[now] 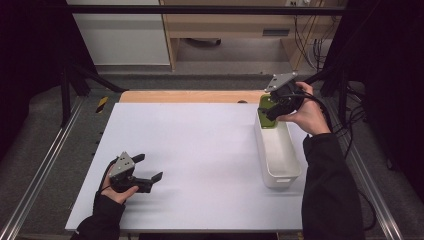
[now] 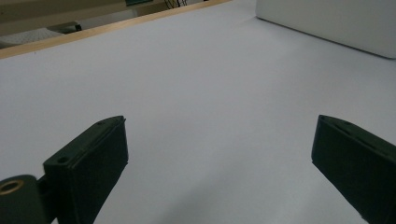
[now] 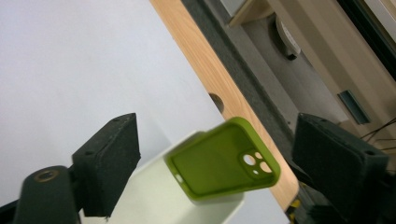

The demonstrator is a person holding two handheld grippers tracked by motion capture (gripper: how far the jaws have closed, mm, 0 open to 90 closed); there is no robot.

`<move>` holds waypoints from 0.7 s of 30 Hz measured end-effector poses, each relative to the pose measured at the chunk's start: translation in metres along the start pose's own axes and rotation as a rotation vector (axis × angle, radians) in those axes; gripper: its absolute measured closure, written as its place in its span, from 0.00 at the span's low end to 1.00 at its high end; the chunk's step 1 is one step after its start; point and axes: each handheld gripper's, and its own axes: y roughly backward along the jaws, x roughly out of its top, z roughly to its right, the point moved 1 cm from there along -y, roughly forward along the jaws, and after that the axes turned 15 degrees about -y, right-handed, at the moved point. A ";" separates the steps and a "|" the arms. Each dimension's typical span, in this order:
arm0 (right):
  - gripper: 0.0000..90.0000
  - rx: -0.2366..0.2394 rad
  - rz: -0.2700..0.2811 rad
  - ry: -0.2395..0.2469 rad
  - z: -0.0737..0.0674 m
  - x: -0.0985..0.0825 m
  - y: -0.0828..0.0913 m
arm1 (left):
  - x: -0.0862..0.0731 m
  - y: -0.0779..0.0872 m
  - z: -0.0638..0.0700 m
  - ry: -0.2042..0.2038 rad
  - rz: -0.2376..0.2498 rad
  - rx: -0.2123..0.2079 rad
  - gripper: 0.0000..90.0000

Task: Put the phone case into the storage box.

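- The left tongs (image 1: 150,172) rest low over the near left of the white tabletop (image 1: 200,150), jaws wide apart with nothing between them.
- No brand, label or writing can be read on anything.
- The white bin (image 1: 278,150) stands on the tabletop's right side.
- The green phone case (image 3: 224,163) leans in the bin's far end, camera cut-outs showing.
- The right tongs (image 1: 264,111) hover over it, jaws apart and clear of the case.

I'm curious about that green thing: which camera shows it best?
The right gripper view: the green soft phone case shows its inside and camera cutouts, lying between open jaws at the white plastic bin. The high view shows a green patch at the bin's far end.
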 end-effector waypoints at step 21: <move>0.01 0.096 0.241 -0.307 -0.033 -0.024 0.038 | 0.001 0.003 -0.001 0.001 0.024 0.004 0.03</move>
